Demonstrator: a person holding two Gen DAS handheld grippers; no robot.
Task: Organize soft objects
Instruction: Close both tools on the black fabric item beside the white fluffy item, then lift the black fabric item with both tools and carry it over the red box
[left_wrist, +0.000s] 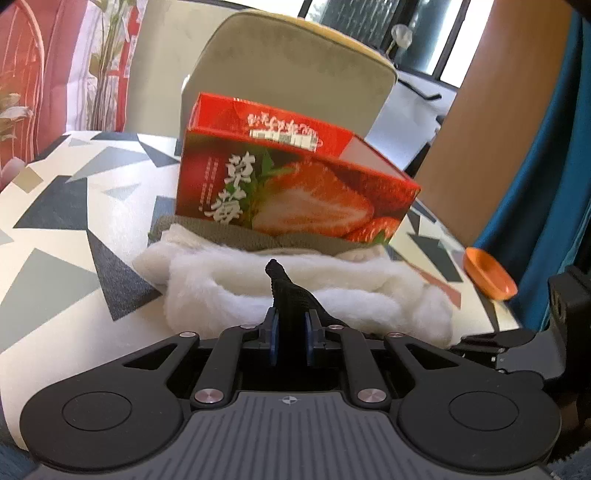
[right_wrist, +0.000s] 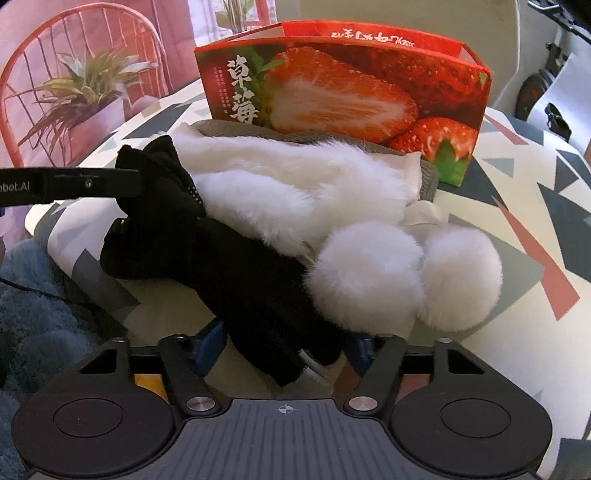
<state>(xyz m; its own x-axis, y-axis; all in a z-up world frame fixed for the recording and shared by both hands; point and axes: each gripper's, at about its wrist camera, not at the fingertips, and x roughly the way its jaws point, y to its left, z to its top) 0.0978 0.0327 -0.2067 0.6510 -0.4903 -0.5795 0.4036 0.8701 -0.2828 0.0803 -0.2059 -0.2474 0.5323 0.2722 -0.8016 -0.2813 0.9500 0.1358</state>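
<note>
Pinching black glove (left_wrist: 286, 295), left gripper (left_wrist: 290, 336) level.

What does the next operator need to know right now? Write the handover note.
Left gripper: shut on one end of the black cloth.
Right gripper: the cloth's other end lies between its fingers; grip unclear.
White fluffy piece lies on the grey knit, in front of the strawberry box.
Done: soft items sit together by the box.
Left: probably lay the black cloth neatly with them.
</note>
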